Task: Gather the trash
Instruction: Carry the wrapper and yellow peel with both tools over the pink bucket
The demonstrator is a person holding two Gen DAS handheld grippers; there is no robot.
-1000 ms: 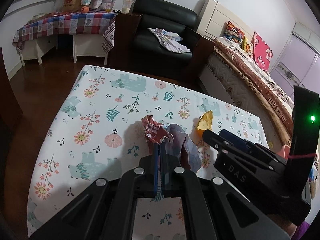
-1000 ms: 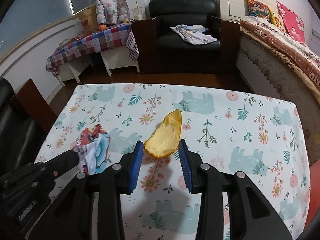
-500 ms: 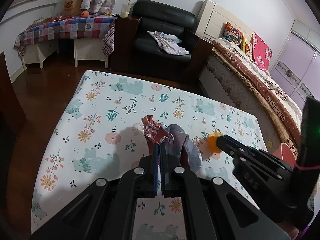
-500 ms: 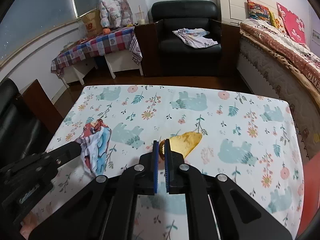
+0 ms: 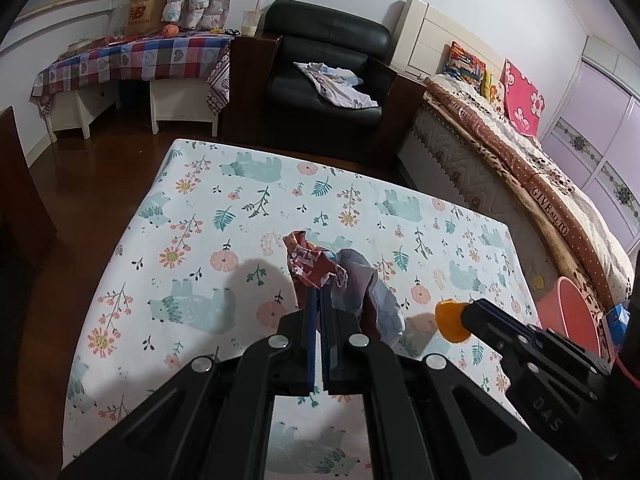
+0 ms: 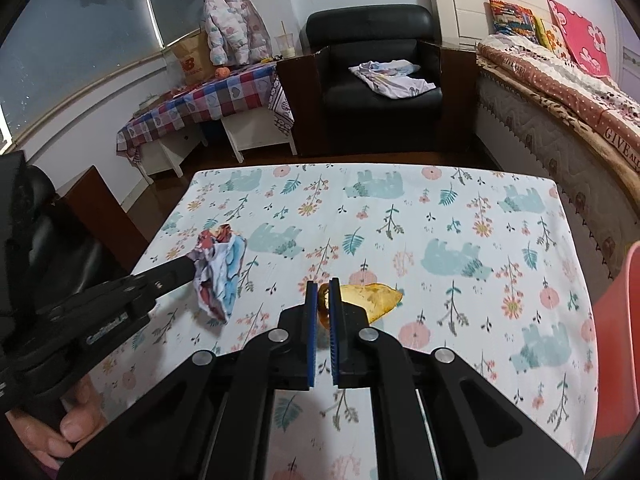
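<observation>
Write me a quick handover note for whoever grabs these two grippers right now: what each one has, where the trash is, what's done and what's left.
Left gripper: shut on the crumpled wrapper, held above the table.
Right gripper: shut on the orange peel, also off the tablecloth.
Done: both pieces of trash are picked up; no other trash shows on the table.
Left: drop both into a bin. A pink bucket stands on the floor off the table's right side, by the bed; it looks like the likely place, though its inside is not visible.
</observation>
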